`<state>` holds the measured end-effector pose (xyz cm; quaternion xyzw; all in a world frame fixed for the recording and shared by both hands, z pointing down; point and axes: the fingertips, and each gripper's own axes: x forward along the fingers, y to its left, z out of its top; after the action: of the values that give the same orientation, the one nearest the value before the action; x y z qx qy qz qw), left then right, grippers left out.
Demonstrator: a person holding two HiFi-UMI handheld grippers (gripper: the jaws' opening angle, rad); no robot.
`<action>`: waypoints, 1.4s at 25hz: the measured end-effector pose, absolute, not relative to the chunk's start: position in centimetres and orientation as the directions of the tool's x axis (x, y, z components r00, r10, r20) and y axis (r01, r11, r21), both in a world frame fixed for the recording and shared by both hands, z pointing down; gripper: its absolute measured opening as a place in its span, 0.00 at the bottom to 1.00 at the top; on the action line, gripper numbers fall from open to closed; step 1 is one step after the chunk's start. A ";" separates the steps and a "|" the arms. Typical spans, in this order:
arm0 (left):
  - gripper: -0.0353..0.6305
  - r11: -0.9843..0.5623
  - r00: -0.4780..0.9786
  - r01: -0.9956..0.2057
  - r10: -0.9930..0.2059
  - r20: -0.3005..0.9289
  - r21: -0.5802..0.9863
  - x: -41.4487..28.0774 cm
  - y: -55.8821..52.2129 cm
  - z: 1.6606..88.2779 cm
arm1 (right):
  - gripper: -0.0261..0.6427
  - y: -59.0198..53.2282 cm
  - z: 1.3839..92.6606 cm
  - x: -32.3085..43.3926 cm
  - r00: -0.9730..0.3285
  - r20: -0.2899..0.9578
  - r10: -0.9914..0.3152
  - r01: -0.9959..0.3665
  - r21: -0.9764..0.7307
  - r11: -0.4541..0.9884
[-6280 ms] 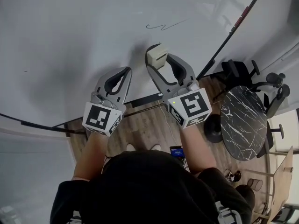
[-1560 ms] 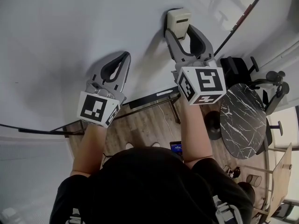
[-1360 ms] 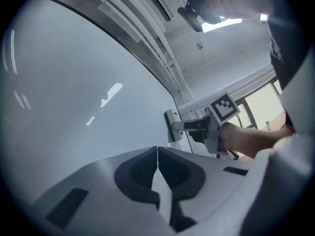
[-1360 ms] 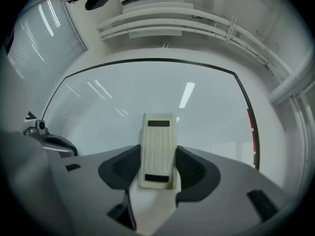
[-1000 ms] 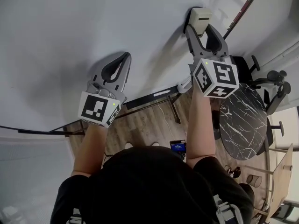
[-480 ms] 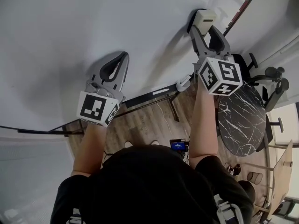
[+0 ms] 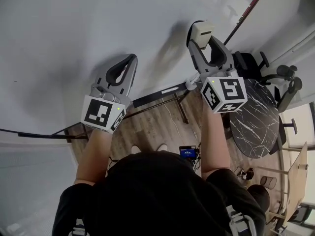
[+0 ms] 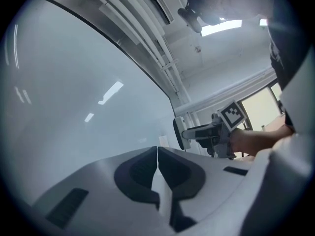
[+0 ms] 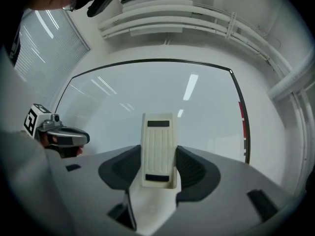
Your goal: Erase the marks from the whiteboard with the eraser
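The whiteboard (image 7: pixel 88 23) fills the upper part of the head view and shows no marks. My right gripper (image 7: pixel 203 37) is shut on the cream eraser (image 7: pixel 202 32), held at the board's right side, near its black frame. In the right gripper view the eraser (image 9: pixel 158 149) stands upright between the jaws, facing the whiteboard (image 9: pixel 147 97). My left gripper (image 7: pixel 129 63) is shut and empty, its tips at the board's lower middle. The left gripper view shows its jaws (image 8: pixel 157 151) closed together, and the right gripper with the eraser (image 8: pixel 178 134) beyond.
A black frame with a red marker (image 7: pixel 252 6) runs along the board's right edge. A round marble table (image 7: pixel 256 122) and black office chairs (image 7: pixel 280 82) stand on the wood floor at the right. The board's bottom rail (image 7: pixel 157 93) lies below the grippers.
The pen mark seen on the board earlier is gone. My right gripper swept the eraser up and to the right, then came back slightly left and down. The left gripper stayed put.
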<state>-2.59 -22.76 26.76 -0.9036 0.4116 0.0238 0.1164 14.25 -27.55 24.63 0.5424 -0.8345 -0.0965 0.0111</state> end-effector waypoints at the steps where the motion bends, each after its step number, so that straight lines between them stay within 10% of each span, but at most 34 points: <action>1: 0.06 -0.636 0.662 -0.748 -0.737 -0.136 -0.189 -2.7 -22.5 26.9 | 0.37 -27.1 25.2 13.5 -0.423 -0.075 -0.903 -0.897 0.178 0.406; 35: 0.06 -0.742 0.742 -0.667 -0.670 0.026 -0.071 -5.9 -13.6 42.8 | 0.38 -15.4 43.0 2.4 -0.733 -0.021 -0.680 -0.680 -0.010 0.733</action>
<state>-5.88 -13.59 42.79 -0.9329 0.3581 -0.0247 0.0284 2.39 -15.35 43.05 0.3652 -0.9309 0.0009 -0.0115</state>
